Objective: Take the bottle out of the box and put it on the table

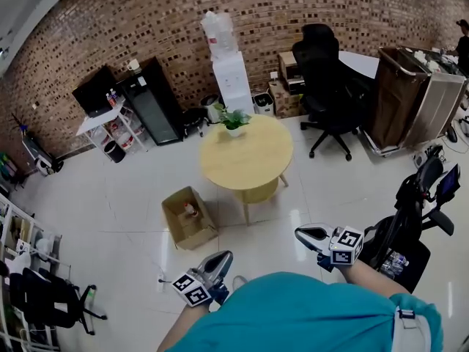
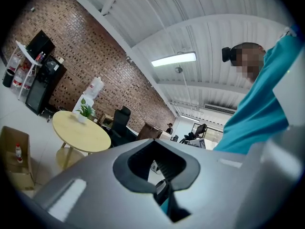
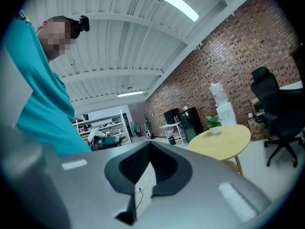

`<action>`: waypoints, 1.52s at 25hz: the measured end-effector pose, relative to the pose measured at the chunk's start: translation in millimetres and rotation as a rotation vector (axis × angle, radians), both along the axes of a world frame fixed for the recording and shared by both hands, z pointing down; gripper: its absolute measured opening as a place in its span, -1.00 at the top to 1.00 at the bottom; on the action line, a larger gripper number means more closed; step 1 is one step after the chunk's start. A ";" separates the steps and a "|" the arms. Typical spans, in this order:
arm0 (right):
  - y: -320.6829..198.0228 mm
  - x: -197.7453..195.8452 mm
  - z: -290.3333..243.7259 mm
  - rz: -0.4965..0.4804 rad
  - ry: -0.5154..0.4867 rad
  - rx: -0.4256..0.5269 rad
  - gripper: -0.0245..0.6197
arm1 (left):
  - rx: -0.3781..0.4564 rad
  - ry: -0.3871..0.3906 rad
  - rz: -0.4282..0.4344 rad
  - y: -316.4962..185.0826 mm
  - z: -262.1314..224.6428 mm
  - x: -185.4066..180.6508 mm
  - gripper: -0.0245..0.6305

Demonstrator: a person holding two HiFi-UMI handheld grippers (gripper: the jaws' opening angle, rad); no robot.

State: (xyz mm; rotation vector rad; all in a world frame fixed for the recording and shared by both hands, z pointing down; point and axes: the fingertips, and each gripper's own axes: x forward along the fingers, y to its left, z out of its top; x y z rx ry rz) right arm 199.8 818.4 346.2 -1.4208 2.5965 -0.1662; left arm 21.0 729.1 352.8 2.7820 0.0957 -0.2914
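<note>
While the person in the teal shirt is standing well back from the furniture, the left gripper (image 1: 223, 256) and the right gripper (image 1: 302, 233) are hovering low in front of the body, both pointing out across the white tiled floor (image 1: 124, 196). Each gripper is keeping its jaws pressed together, and neither is gripping anything; its own view is showing only the room through the hollow between the dark pads. The bottle (image 1: 190, 210) is standing inside the open cardboard box (image 1: 199, 235), which is sitting on the floor just beside the round yellow table (image 1: 249, 163), well apart from both grippers. A small potted plant (image 1: 233, 120) is standing near the table's far edge, and a water dispenser (image 1: 231, 75) is standing against the brick wall (image 1: 154, 20) behind it.
</note>
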 end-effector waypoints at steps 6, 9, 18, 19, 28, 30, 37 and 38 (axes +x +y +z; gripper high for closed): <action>-68.7 -17.9 -26.3 0.049 0.019 -0.019 0.92 | -0.002 0.052 0.042 -78.1 -21.6 -20.6 0.93; -105.8 -39.2 -31.5 0.091 0.009 -0.017 0.92 | 0.011 0.063 0.067 -124.3 -26.0 -47.7 0.93; -226.5 -68.1 -30.8 0.168 -0.005 -0.039 0.92 | 0.085 0.065 0.141 -252.6 -16.7 -88.0 0.93; -238.0 -68.2 -33.2 0.169 -0.019 -0.042 0.92 | 0.079 0.057 0.140 -263.1 -18.2 -88.5 0.93; -323.3 -13.1 -12.6 0.093 0.016 -0.048 0.92 | 0.076 -0.013 0.042 -329.4 7.2 -44.3 0.93; -341.0 11.9 -7.6 0.050 0.012 -0.035 0.92 | 0.098 -0.040 0.001 -337.1 13.6 -20.6 0.93; -407.2 122.0 -3.0 -0.196 0.086 -0.006 0.92 | 0.120 -0.118 -0.257 -363.4 9.5 86.3 0.93; -417.0 129.6 -2.3 -0.236 0.109 0.005 0.92 | 0.130 -0.133 -0.293 -366.5 11.9 95.4 0.93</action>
